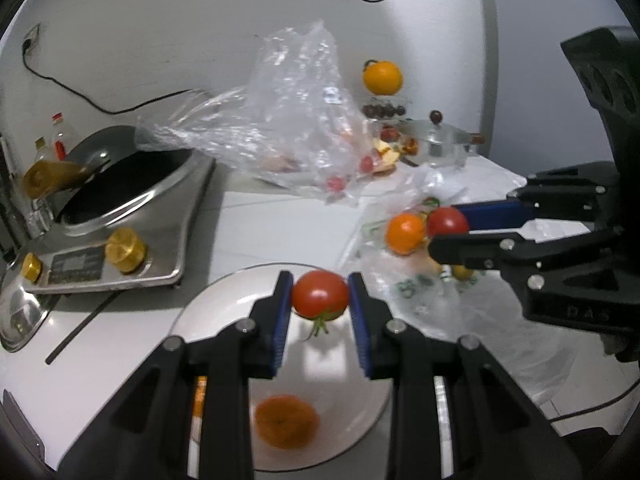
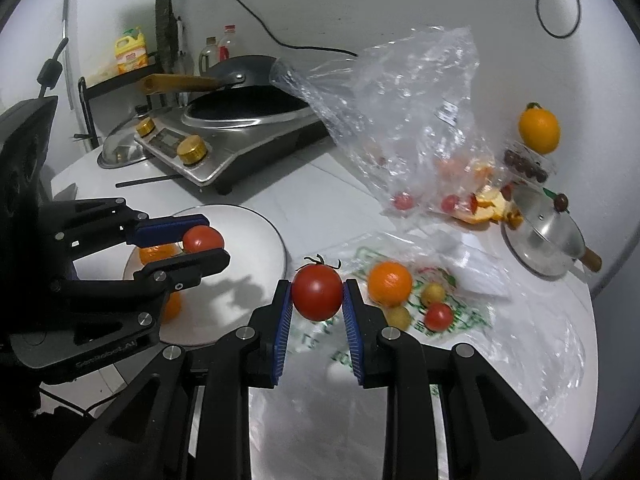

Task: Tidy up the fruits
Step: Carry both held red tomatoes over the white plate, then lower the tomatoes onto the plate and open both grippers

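White counter [image 2: 320, 200] carries a plate [image 1: 224, 300] at lower centre, over which the left gripper [image 1: 320, 300] clamps one tomato [image 1: 320, 294] for dropping, while the right gripper [image 2: 316, 300] grips another tomato [image 2: 317, 292] lifted clear of the printed bag [image 2: 460, 320].

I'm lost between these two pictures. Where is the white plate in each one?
Left wrist view: the white plate lies at bottom centre, under the left hand-held gripper and its tomato.
Right wrist view: the plate sits at middle left, partly behind that same gripper.
Shared landmark: the steel cooker with gold knobs, just behind the plate.
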Tool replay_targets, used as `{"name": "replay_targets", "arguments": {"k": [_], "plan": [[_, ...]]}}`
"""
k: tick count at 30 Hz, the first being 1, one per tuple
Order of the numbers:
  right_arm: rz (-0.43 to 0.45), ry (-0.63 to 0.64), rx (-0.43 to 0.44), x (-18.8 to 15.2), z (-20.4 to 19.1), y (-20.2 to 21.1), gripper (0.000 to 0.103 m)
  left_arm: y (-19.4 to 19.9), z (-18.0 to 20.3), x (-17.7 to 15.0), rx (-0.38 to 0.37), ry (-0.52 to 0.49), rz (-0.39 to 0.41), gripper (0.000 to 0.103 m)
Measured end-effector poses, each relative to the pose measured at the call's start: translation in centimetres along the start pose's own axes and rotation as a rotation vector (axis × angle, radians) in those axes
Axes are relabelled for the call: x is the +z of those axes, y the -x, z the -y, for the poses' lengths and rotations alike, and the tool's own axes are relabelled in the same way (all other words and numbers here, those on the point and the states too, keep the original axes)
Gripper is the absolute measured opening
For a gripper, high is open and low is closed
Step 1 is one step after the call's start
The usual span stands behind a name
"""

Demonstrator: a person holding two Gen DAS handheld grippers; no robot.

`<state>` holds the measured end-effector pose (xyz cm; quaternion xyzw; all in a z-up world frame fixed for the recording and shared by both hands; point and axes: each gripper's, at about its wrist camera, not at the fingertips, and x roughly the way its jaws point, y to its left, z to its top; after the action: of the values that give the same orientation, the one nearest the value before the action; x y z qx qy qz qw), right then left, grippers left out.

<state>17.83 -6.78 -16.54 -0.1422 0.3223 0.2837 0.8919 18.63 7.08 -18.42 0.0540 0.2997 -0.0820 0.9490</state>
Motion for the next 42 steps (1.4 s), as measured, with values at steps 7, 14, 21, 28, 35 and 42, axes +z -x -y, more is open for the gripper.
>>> {"name": "replay_targets", "arguments": {"k": [7,14,21,28,35,42], "plan": [[-0.020,0.040,0.029,1.4,-2.6,-1.9,0.027,0.1,-2.3,-0.8,0.052,0.014,0.021,0.029],[-0.041,0.072,0.058,2.6,-4.7,-4.1,0.027,-0.4,-4.3,-1.4,0.073,0.049,0.016,0.029],[-0.063,0.089,0.079,3.3,-5.6,-6.2,0.027,-1.5,-7.1,-2.0,0.108,0.078,0.000,0.029],[-0.077,0.073,0.116,3.5,-6.2,-8.2,0.027,-2.4,-9.0,-2.6,0.117,0.122,-0.026,0.029],[-0.079,0.065,0.143,3.8,-6.3,-9.7,0.027,-3.5,-9.7,-3.1,0.098,0.122,-0.061,0.029],[-0.091,0.056,0.154,3.9,-5.9,-11.0,0.027,-4.5,-9.4,-3.1,0.060,0.116,-0.088,0.029]]}}
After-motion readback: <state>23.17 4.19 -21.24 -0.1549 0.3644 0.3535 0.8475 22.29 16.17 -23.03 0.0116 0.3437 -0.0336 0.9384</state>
